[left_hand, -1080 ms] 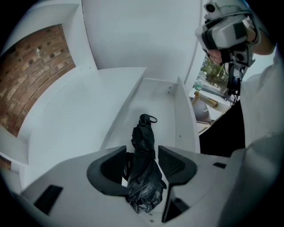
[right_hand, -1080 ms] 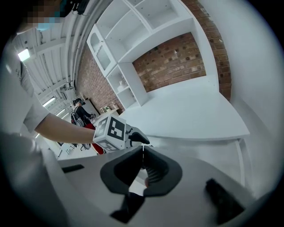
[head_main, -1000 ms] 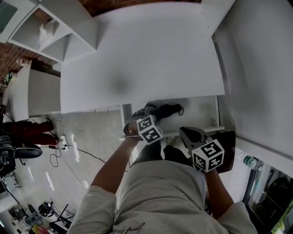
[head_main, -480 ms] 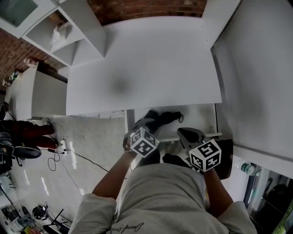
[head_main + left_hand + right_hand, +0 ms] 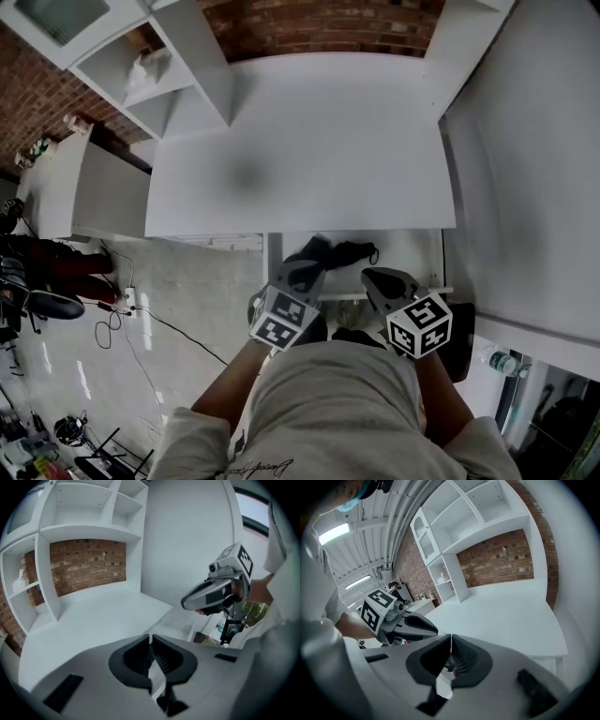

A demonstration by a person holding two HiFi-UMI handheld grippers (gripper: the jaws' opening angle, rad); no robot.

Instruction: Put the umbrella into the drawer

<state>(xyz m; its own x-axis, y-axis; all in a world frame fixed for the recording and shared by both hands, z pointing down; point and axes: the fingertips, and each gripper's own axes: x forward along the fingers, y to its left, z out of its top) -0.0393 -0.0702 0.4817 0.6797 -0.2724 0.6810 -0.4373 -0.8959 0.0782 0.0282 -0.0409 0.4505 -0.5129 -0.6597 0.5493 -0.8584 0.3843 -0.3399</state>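
Note:
The black folded umbrella [image 5: 345, 251] lies in the open white drawer [image 5: 412, 246] under the desk's front edge. My left gripper [image 5: 304, 266] hovers over the drawer's left part, just short of the umbrella's left end. Its jaws are closing, tips nearly together, with nothing between them [image 5: 150, 638]. My right gripper [image 5: 369, 276] is held over the drawer's front rim, shut and empty [image 5: 450, 638]. Each gripper shows in the other's view: the right gripper [image 5: 213, 593], the left gripper [image 5: 405, 623].
The white desk top [image 5: 300, 150] stretches ahead to a brick wall [image 5: 319, 28]. A white shelf unit [image 5: 159, 75] stands at the back left and a tall white panel [image 5: 534, 169] on the right. Cables [image 5: 122, 309] lie on the floor at the left.
My left gripper has lifted off the umbrella's left end and drawn back toward the person. The umbrella stays lying in the drawer. The right gripper rose slightly.

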